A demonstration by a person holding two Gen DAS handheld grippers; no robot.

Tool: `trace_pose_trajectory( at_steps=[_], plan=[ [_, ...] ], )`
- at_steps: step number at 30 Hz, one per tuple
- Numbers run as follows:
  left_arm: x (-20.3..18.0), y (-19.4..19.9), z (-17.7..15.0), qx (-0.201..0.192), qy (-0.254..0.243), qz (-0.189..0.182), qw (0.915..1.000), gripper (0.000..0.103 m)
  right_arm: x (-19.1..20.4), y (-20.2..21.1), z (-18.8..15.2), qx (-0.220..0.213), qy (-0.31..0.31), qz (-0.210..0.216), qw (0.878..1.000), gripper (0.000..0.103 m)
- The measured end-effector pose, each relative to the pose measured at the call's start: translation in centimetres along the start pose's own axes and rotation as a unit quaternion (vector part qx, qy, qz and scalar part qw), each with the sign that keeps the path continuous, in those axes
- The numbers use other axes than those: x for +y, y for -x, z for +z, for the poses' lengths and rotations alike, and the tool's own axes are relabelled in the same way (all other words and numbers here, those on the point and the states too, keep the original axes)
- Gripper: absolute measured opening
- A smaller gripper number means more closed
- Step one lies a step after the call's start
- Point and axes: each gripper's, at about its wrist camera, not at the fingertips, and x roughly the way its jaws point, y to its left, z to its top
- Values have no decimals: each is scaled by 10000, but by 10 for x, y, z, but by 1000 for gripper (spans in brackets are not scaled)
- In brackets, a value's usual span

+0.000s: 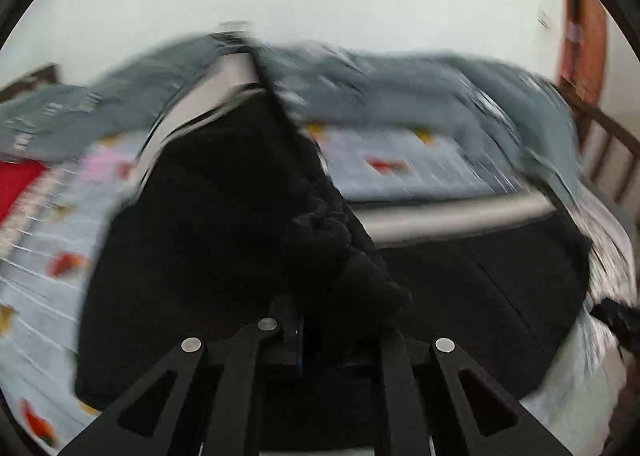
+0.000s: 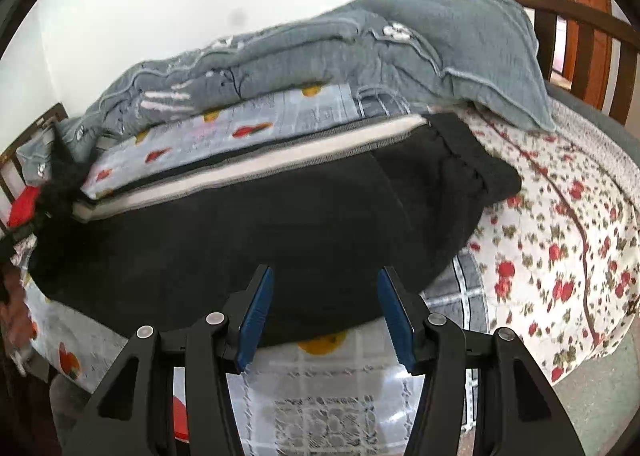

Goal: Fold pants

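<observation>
Lying spread on the bed (image 2: 560,216): black pants (image 2: 248,240), long axis running side to side across the right wrist view, white side stripe (image 2: 256,172) along the far edge, toward the heaped grey quilt (image 2: 360,52) at the bed's far side. Near edge of the pants reaching almost to the bed's near edge.

Right tongs (image 2: 325,308) hanging wide apart, blue pads (image 2: 256,316) bare, nothing between them. Hovering just above the near edge of the pants, roughly mid-length; contact with the cloth not certain.

Left tongs (image 1: 340,320) holding a bunched wad of the black cloth, lifted clear of the bed, fabric draping down and away in front of the camera. Gap between the fingers hidden by the wad, so width not readable; grip judged closed on cloth. Left view badly motion-blurred.

Judging: fold in hand, one end of the pants up on the left side, to be carried along the long axis toward the other end. Left tongs nearer the working end; right tongs free, placed to pin or take the near edge. Risk: stripe edge skewing if the lifted end drifts off the axis.
</observation>
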Motion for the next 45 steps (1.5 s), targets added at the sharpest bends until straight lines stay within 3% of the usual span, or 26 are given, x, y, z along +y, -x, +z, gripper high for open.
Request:
trace_pose_trajectory(
  at_steps=[2, 3, 4, 6, 8, 9, 13, 16, 18, 21, 25, 29, 32, 33, 34, 36, 39, 41, 43, 45],
  plan=[
    [-29, -16, -24, 398, -154, -260, 9988, 10, -2, -3, -5, 98, 38, 21, 9999, 54],
    [-42, -22, -34, 546, -291, -194, 9979, 10, -2, -5, -7, 139, 65, 58, 9999, 54],
    [-55, -24, -44, 529, -536, 98, 9971, 10, -2, -5, -8, 164, 95, 78, 9998, 54],
    [-59, -17, -46, 467, -691, 153, 9964, 13, 0, -4, -10, 161, 188, 115, 9996, 54],
    [-47, -2, -40, 508, -493, -292, 9971, 34, 5, -1, -10, 101, 281, 208, 9993, 54],
    [-39, 4, -37, 485, -401, -411, 9972, 38, 8, -1, -9, 81, 308, 247, 9992, 54],
    [-4, 45, -27, -140, -260, -398, 9988, 74, 25, -1, 0, -60, 328, 566, 9978, 54],
    [28, 66, -27, -516, -166, 97, 9985, 74, 45, -8, 8, -121, 327, 896, 9954, 54],
    [56, 75, -28, -506, -11, 64, 9987, 75, 63, -14, 13, -120, 277, 1187, 9925, 54],
    [89, 78, -28, -423, 172, 614, 9971, 75, 90, -28, 18, -44, 223, 1590, 9870, 55],
    [140, 84, -39, -335, 548, 726, 9953, 75, 125, -60, 25, 219, 130, 1915, 9812, 56],
    [168, 80, -48, -306, 765, 623, 9946, 75, 147, -116, 32, 873, -253, 2096, 9735, 56],
    [185, 76, -59, -167, 881, 283, 9956, 75, 162, -142, 35, 1106, -372, 2056, 9716, 54],
    [187, 75, -63, -130, 856, 204, 9960, 75, 171, -144, 37, 1137, -144, 2016, 9727, 25],
    [187, 72, -68, -93, 762, 175, 9969, 75, 180, -145, 38, 1245, 113, 1957, 9727, 14],
    [183, 69, -77, -15, 553, 213, 9982, 75, 190, -129, 49, 893, 626, 1836, 9769, 12],
    [180, 61, -89, 137, 418, 246, 9987, 75, 175, -110, 64, 524, 344, 2061, 9765, 12],
    [183, 60, -93, 83, 548, 137, 9984, 75, 181, -119, 58, 635, 562, 1722, 9814, 14],
    [187, 63, -90, -61, 732, 67, 9973, 75, 192, -136, 40, 1135, 1039, 1298, 9795, 23],
    [190, 66, -86, -204, 801, 66, 9966, 75, 189, -123, 30, 1019, 1313, 1160, 9792, 25]
  ],
)
